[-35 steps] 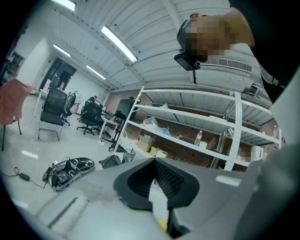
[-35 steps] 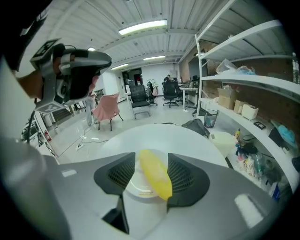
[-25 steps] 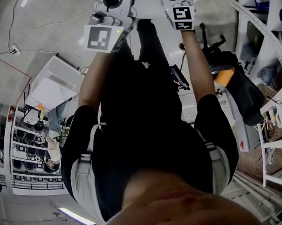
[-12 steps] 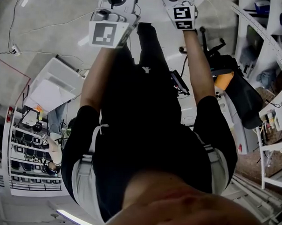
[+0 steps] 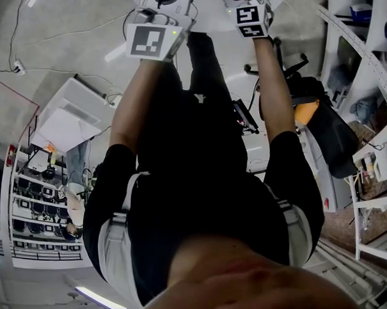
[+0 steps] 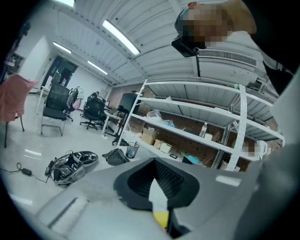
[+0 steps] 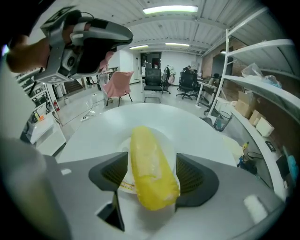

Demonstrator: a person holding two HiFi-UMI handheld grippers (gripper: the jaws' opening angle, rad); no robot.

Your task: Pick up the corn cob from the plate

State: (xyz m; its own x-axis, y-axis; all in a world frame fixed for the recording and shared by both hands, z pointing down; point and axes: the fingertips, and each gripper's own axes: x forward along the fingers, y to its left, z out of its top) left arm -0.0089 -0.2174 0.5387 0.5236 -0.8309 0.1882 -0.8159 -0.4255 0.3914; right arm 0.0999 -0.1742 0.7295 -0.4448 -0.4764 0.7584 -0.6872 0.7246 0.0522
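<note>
top [image 5: 198,183]: black, short-sleeved | shoulder straps [image 5: 115,237]: grey | gripper cubes [image 5: 150,41]: black-white markers

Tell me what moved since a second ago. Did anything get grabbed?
Both the left gripper and the right gripper slid toward the top of the head view, nearer the white table. The right gripper's jaws have just been opening. The corn cob lies between them on its plate, not gripped. The person's stance and the room look unchanged.

Yellow corn cob [image 7: 152,171], white plate [image 7: 168,143], white table [image 7: 140,117]
</note>
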